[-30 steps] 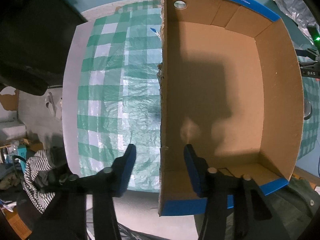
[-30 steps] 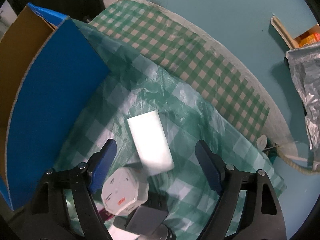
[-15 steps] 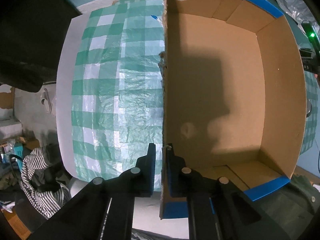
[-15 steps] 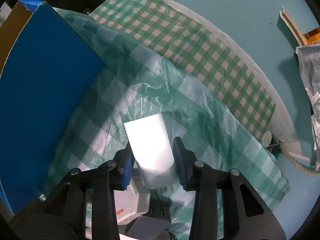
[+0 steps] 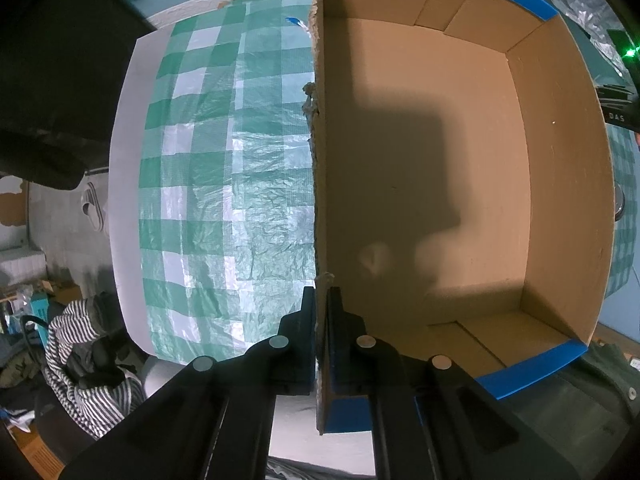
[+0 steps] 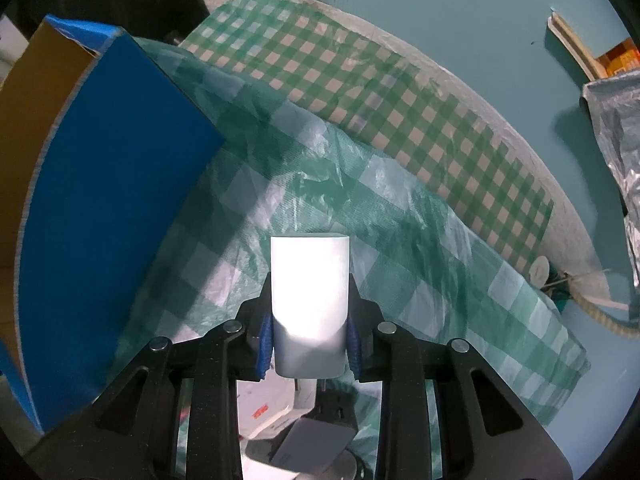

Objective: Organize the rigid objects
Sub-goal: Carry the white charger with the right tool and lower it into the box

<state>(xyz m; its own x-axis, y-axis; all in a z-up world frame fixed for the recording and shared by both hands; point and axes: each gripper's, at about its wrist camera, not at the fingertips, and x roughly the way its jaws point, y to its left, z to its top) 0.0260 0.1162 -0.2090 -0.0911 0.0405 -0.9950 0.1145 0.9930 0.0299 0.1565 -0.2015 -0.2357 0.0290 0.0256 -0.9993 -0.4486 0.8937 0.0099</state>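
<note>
I am pinching the white block point(image 6: 309, 304) in my right gripper point(image 6: 309, 344), the cardboard box point(image 6: 120, 200) lying left of it, its wall clamped by my left gripper point(image 5: 321, 332).

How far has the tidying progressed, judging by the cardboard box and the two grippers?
Nothing is packed yet: the blue-and-brown cardboard box shows a bare floor. In hand: the left gripper is clamped on the box's side wall, steadying it, and the right gripper is closed on the white rectangular block. Left: placing the block into the box, then the small white and grey items lying on the green checked cloth.
</note>
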